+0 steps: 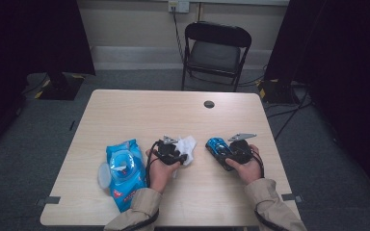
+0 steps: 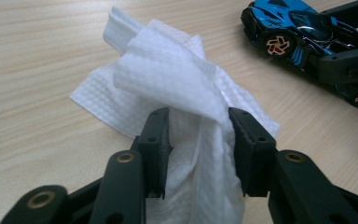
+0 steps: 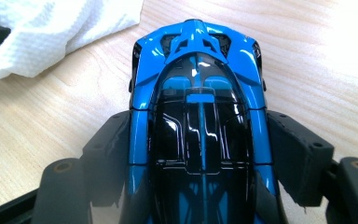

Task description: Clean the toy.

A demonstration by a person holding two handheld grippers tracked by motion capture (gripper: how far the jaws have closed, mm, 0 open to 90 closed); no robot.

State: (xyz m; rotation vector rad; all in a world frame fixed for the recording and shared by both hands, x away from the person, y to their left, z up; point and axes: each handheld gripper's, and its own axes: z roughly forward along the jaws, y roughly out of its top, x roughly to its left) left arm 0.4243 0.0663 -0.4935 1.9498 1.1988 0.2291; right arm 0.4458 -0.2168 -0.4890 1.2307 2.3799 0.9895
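A crumpled white wipe (image 1: pixel 187 144) (image 2: pixel 177 79) lies on the wooden table (image 1: pixel 173 106) just left of centre. My left gripper (image 1: pixel 179 152) (image 2: pixel 200 126) stands open around the wipe's near end, which hangs loosely between the jaws and is not squeezed. To the right, a blue and black toy car (image 1: pixel 217 144) (image 3: pixel 196 70) rests on the table, its nose pointing away. My right gripper (image 1: pixel 225 153) (image 3: pixel 200 135) is shut on the car, one jaw against each side. The car (image 2: pixel 303 28) and the wipe (image 3: pixel 51 28) lie close together.
A blue packet of wet wipes (image 1: pixel 124 173) with its round lid flipped open lies at the front left. A dark cable hole (image 1: pixel 209 104) sits near the table's far edge. A black folding chair (image 1: pixel 214 48) stands beyond the table.
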